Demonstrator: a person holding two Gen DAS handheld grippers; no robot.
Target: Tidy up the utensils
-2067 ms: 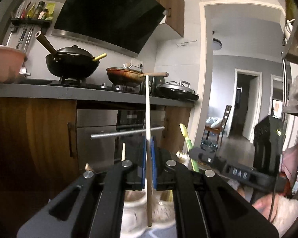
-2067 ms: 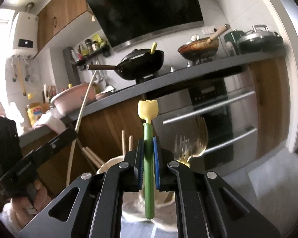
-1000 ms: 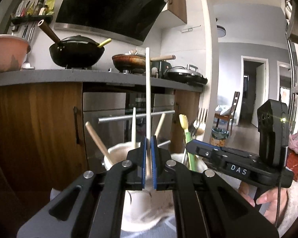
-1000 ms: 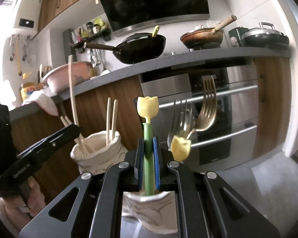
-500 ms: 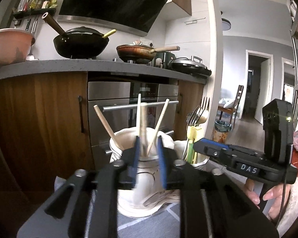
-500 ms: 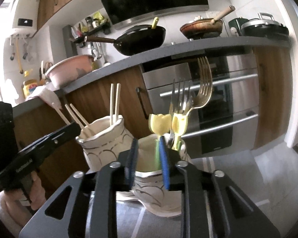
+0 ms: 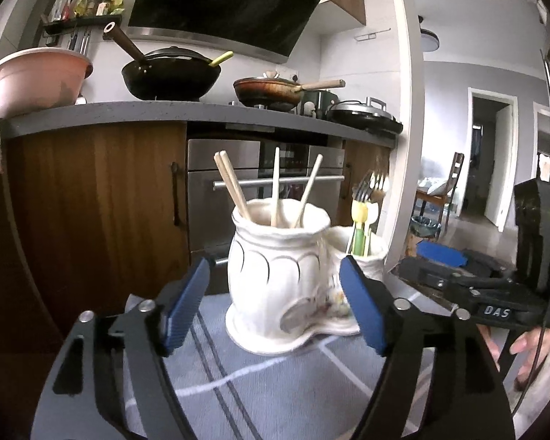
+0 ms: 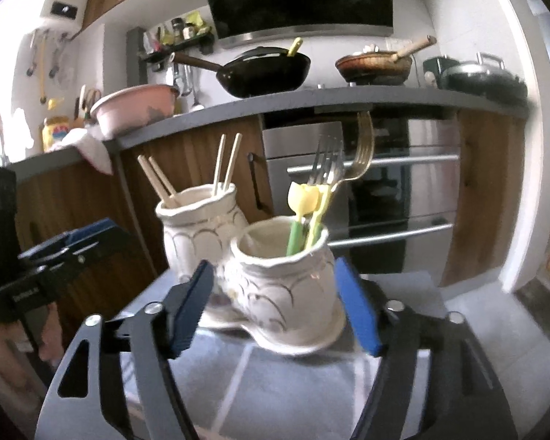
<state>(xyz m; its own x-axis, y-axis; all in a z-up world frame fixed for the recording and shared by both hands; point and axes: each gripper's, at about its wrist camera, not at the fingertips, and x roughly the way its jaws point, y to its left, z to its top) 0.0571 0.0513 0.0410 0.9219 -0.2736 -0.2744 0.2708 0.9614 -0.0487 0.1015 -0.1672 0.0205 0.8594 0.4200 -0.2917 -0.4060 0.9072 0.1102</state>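
Observation:
A white double ceramic holder point(image 7: 275, 278) stands on a blue-grey cloth. Its taller pot holds several wooden chopsticks point(image 7: 275, 192). Its lower pot point(image 8: 282, 286) holds forks point(image 8: 333, 161) and green and yellow tulip-topped utensils point(image 8: 300, 212). My left gripper point(image 7: 273, 304) is open and empty, its blue pads either side of the taller pot, just in front of it. My right gripper point(image 8: 273, 308) is open and empty in front of the lower pot. Each gripper shows in the other's view, the right one in the left wrist view point(image 7: 436, 256) and the left one in the right wrist view point(image 8: 69, 238).
The cloth point(image 7: 293, 385) has white and dark stripes. Behind stands a kitchen counter point(image 7: 128, 113) with a pink bowl point(image 7: 36, 80), a black wok point(image 7: 170, 73) and pans. An oven with a bar handle point(image 8: 403, 161) is below. A doorway point(image 7: 491, 154) opens on the right.
Both grippers lowered their utensils into the pots, opened wide and pulled back. The chopstick now stands in the taller pot and the green tulip utensil in the lower pot.

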